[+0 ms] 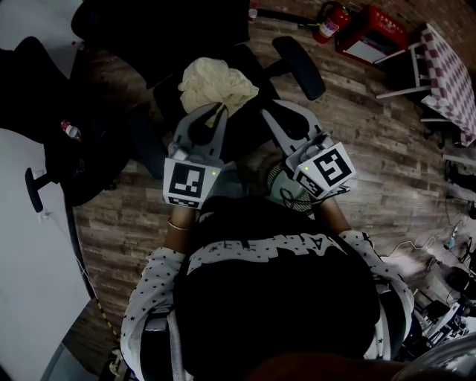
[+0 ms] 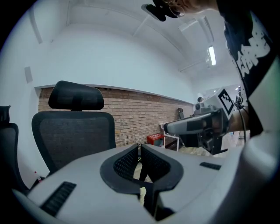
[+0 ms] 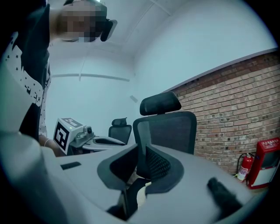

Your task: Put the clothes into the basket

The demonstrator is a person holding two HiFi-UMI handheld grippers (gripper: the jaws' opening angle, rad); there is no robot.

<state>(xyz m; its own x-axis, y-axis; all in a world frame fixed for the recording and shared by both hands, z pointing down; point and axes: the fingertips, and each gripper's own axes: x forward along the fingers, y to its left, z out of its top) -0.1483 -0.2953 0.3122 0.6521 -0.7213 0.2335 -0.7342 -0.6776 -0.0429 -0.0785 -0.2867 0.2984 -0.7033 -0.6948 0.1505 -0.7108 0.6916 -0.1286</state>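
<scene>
A cream cloth (image 1: 216, 83) lies bunched on the seat of a black office chair (image 1: 297, 65), ahead of both grippers. My left gripper (image 1: 222, 109) is shut, and its tips are at the cloth's near edge; I cannot tell if they touch it. The right gripper (image 1: 265, 113) is also shut, just right of the cloth, with nothing in it. In the left gripper view the left gripper (image 2: 140, 147) shows closed jaws before a chair back (image 2: 74, 131). The right gripper view shows the right gripper (image 3: 141, 151) the same way. A pale green openwork basket (image 1: 281, 186) sits partly hidden under the right gripper.
A fire extinguisher (image 1: 332, 21) and a red cabinet (image 1: 372, 33) stand by the far wall. A table with a checked cloth (image 1: 454, 67) is at the far right. Another black chair (image 1: 44, 97) and a white surface (image 1: 22, 223) are on the left. The floor is wood plank.
</scene>
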